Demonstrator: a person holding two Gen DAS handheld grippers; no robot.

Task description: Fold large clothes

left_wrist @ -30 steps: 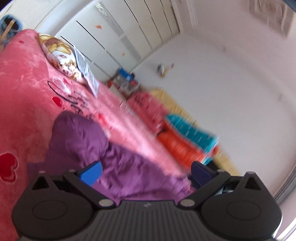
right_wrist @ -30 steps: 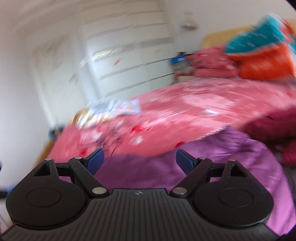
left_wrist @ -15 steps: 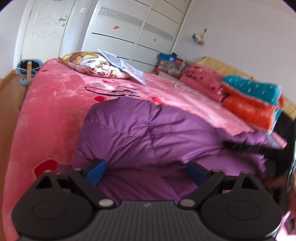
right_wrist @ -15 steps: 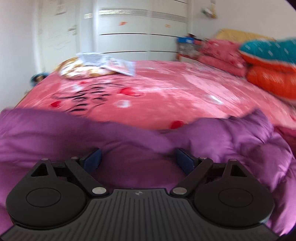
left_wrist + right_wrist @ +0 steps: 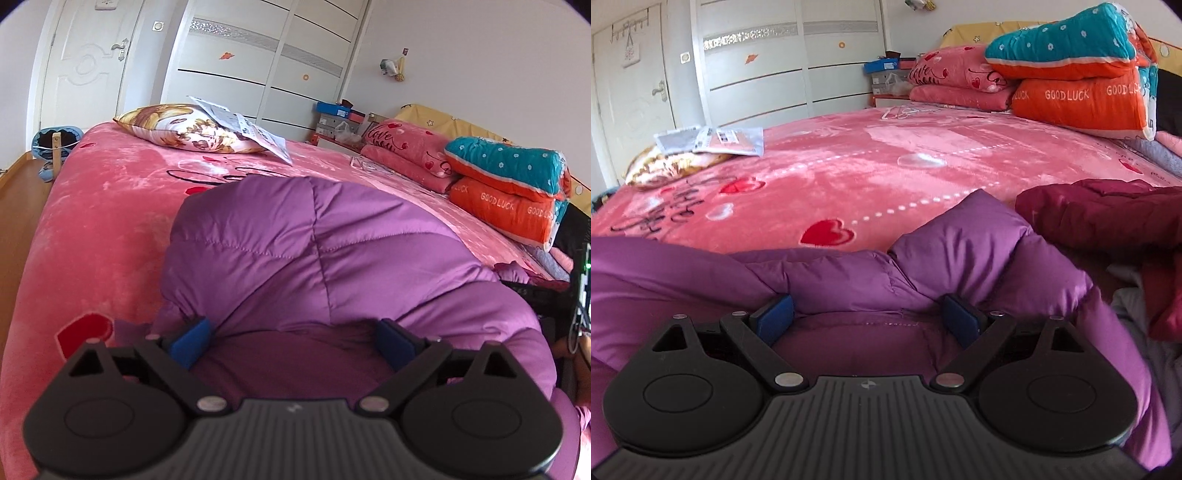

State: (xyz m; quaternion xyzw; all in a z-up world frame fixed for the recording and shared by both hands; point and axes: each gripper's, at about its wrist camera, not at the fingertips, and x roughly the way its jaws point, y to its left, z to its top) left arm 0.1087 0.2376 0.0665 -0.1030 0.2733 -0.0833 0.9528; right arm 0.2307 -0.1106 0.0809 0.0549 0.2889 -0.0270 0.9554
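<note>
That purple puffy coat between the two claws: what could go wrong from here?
1. The purple coat is thick and slippery-looking; both claws, left and right, stand wide open around bulging padding, so a pinch might catch only the outer layer and slip off.
2. The dark red garment lies right beside the coat, so the right claw could drag it into the fold.

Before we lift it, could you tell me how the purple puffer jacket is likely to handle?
The purple puffer jacket looks quilted and billowy, so probably light for its bulk. Its folds slump over the pink blanket, suggesting it will flop. The sheen hints at slippery fabric.
</note>
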